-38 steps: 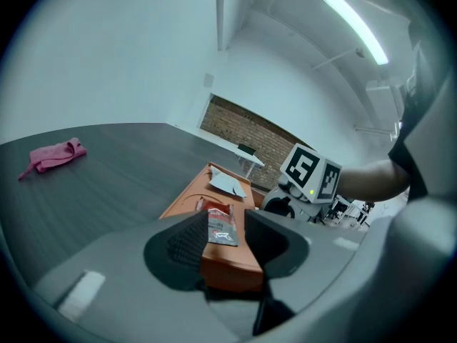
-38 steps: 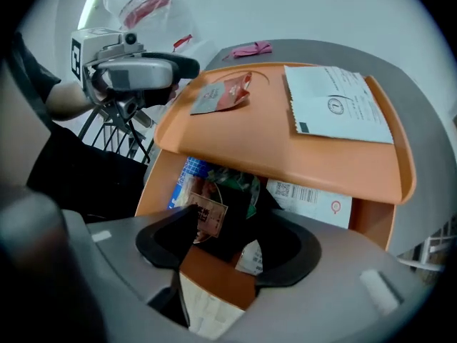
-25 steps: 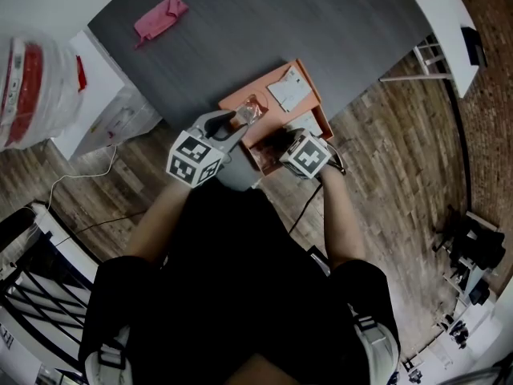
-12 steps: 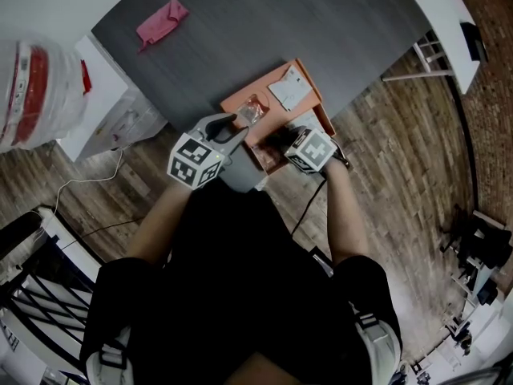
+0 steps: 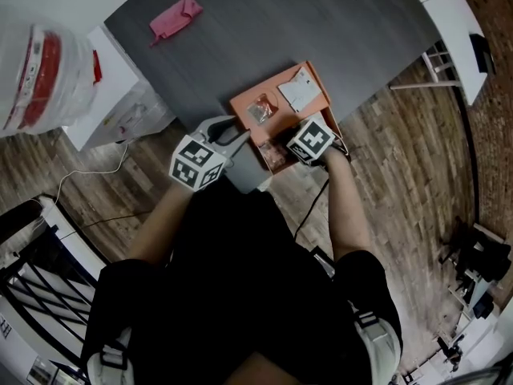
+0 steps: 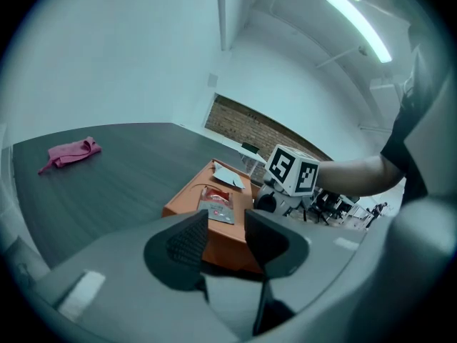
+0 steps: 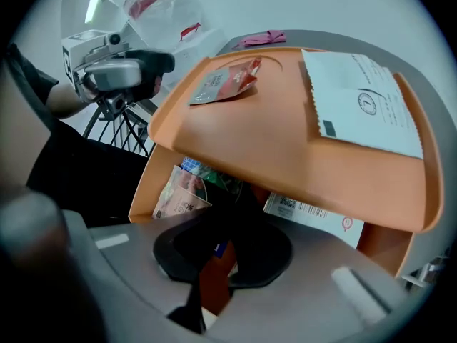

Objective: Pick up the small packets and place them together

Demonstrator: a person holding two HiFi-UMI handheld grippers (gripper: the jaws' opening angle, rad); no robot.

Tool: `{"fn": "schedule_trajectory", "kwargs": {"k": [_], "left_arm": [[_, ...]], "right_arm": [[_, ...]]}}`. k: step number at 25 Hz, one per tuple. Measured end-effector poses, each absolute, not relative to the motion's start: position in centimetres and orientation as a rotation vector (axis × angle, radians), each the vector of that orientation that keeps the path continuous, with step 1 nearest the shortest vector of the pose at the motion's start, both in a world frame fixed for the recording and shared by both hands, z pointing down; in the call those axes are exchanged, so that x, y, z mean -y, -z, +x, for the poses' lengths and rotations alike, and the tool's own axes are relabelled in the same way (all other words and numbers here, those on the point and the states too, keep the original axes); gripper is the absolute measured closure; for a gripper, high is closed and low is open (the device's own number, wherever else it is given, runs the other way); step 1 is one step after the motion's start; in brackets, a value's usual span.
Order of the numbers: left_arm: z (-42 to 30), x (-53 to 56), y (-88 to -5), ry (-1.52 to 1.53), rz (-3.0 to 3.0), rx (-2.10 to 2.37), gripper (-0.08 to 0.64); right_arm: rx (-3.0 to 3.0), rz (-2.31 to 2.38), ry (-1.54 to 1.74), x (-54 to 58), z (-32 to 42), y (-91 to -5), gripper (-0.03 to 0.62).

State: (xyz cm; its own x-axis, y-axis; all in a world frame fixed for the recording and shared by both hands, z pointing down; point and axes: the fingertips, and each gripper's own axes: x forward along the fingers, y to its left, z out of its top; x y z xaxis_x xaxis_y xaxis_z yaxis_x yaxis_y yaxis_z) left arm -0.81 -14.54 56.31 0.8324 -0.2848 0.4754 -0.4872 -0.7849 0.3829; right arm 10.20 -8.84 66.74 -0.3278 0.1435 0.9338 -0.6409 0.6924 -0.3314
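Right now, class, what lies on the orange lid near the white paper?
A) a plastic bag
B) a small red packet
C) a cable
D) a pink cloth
B: a small red packet lies flat on the orange lid, a little apart from the white paper.

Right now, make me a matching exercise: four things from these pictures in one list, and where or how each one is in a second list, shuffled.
1 pink cloth
2 red packet
3 white envelope
4 left gripper

a fingers apart, empty
b on the orange lid, left gripper's side
c alone on the dark table
d on the lid, far side

Pairs: 1c, 2b, 3d, 4a
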Motion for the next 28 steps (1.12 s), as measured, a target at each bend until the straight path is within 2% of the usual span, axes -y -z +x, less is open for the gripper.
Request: {"fn": "schedule_trajectory", "kwargs": {"k": [4, 9, 12, 16, 18, 21, 23, 28], "left_arm": [[-1.0, 14.4, -56.4, -0.549, 2.509, 0.574, 0.405], [-1.0, 14.2, -56.2, -0.552, 2.51, 0.573, 0.405], [-0.9, 13.8, -56.4, -0.556, 2.508, 0.564, 0.404], [-0.9, 13.6, -56.6, -0.566, 2.508, 0.557, 0.405], [-1.0, 13.6, -56.5, -0.566, 2.51, 0.557, 0.405], [-1.1, 13.7, -56.4, -0.567, 2.513, 0.559, 0.405], [-1.1, 13.7, -56.4, -0.569, 2.517, 0.554, 0.405], [-0.6, 13.7, -56.0, -0.564, 2.538, 0.533, 0.405]], "right_arm": [[1.767, 0.402, -0.935, 9.2, 10.0, -66.6, 0.538], [1.799, 0.387, -0.951, 8.8, 9.3, -65.9, 0.394], [1.802, 0.387, -0.928, 8.7, 9.2, -65.9, 0.385], [1.868, 0.312, -0.916, 8.1, 8.1, -65.5, 0.424], [1.886, 0.308, -0.889, 8.0, 8.0, -65.2, 0.461], [1.904, 0.335, -0.879, 8.5, 8.3, -64.7, 0.56], [1.915, 0.343, -0.885, 8.6, 8.4, -64.2, 0.588], [1.94, 0.385, -0.9, 8.6, 8.6, -63.0, 0.588]]}}
